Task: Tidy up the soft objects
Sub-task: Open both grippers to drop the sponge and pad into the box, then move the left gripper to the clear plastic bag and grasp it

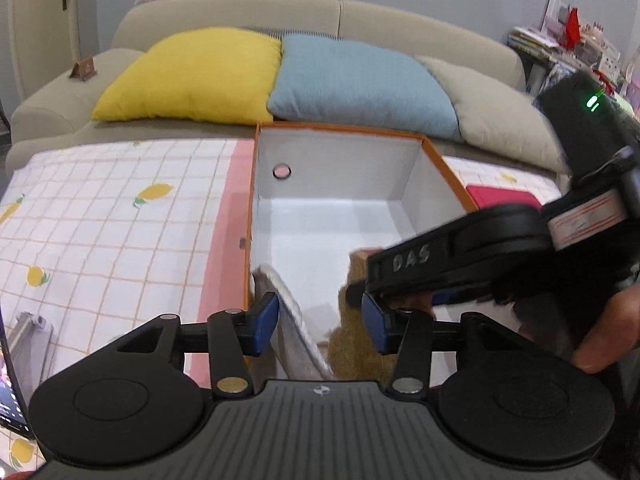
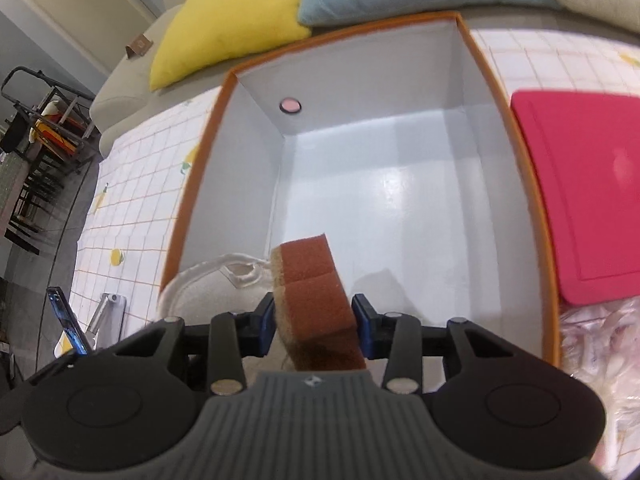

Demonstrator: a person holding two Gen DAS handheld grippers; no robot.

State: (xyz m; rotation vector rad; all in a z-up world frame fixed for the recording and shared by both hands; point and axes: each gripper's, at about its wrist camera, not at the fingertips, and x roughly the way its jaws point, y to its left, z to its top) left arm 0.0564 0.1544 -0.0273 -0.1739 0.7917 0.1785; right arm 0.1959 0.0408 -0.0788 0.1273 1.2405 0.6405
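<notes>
Over near end of orange-rimmed white storage box [image 2: 400, 184]: right gripper [image 2: 314, 316] around brown scouring sponge [image 2: 312, 284], jaws at its sides, grip uncertain; left gripper [image 1: 320, 320] parted around grey quilted cloth [image 1: 296, 320], not pinching.

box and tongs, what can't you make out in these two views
- Left wrist view: the sponge is mostly hidden behind the right tongs.
- Left wrist view: the grey cloth runs under the camera body, its lower end cut off.
- Right wrist view: the box near wall is hidden by the tongs.
- Right wrist view: whether the pads press the sponge is unclear.
</notes>
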